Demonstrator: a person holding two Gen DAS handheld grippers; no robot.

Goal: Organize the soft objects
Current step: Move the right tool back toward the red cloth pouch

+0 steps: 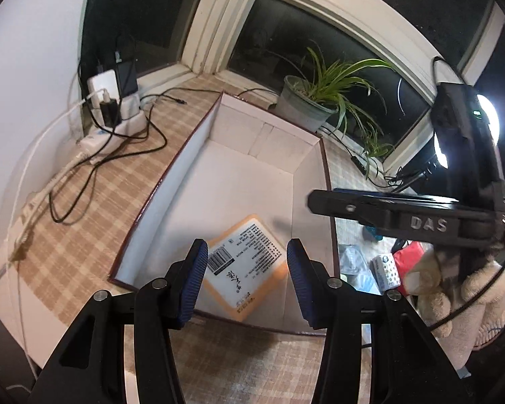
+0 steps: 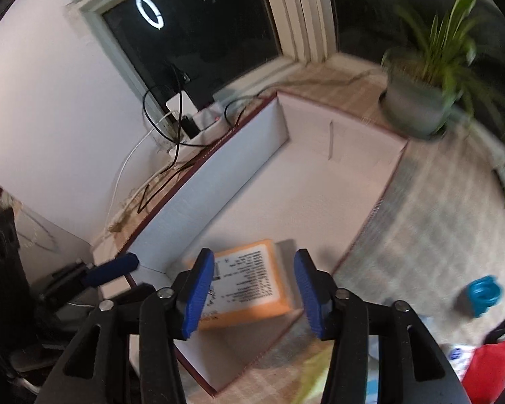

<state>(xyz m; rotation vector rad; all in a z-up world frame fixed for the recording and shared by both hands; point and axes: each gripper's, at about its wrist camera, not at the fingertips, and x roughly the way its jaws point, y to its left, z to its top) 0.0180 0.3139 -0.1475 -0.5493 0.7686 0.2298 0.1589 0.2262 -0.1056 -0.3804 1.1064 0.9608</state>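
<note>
An orange and white soft packet (image 1: 244, 267) lies flat inside the white open box (image 1: 171, 168), near its front wall. My left gripper (image 1: 247, 284) is open and empty, above the packet at the box's front edge. My right gripper (image 2: 254, 294) is open and empty, above the same packet (image 2: 249, 282) in the box (image 2: 219, 175). The right gripper's body also shows in the left wrist view (image 1: 404, 217), to the right of the box. More soft items lie right of the box: a red one (image 2: 488, 367), a patterned tissue pack (image 1: 385, 269) and clear plastic packets (image 1: 353, 266).
A potted plant (image 1: 306, 104) stands behind the box. Chargers and cables (image 1: 111, 107) sit at the back left on the checked cloth. A blue roll (image 2: 483, 296) lies to the right. A bright ring light (image 1: 488, 124) stands at the far right.
</note>
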